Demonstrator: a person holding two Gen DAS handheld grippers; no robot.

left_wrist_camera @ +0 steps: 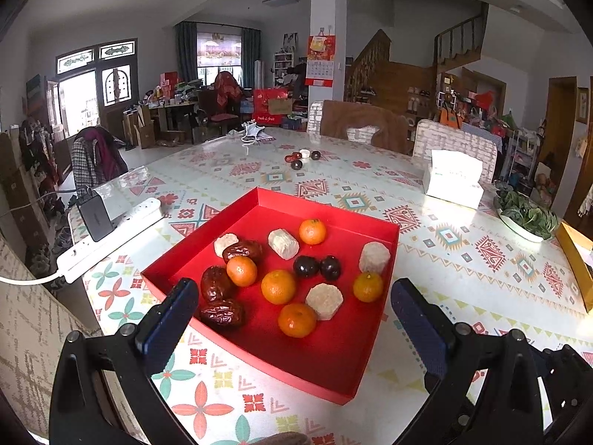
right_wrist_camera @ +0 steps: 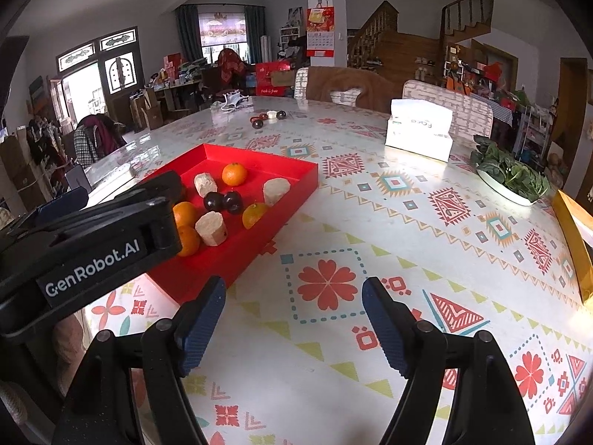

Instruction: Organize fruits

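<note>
Both grippers — left (left_wrist_camera: 294,302) over the tray (left_wrist_camera: 370,363), right (right_wrist_camera: 294,306) beside it — hang wide-jawed and empty, fruit (left_wrist_camera: 278,286) lying mixed inside; sorting could be starting or done.

A shallow red tray (left_wrist_camera: 374,337) lay on the patterned tabletop (left_wrist_camera: 437,259), turned corner-on. Inside it sat five small oranges (left_wrist_camera: 278,286), scattered from the far side to the near middle. Three wrinkled dark-red dates (left_wrist_camera: 221,313) clustered at the left wall, one resting against an orange. Two glossy dark plums (left_wrist_camera: 306,266) touched each other near the middle. Four pale, cut cylindrical chunks (left_wrist_camera: 324,301) lay among the fruit, some on end, one on its side. Far across the tabletop, well apart from the tray, a few more dark round fruits (left_wrist_camera: 296,164) sat around a small white piece (left_wrist_camera: 305,153).
</note>
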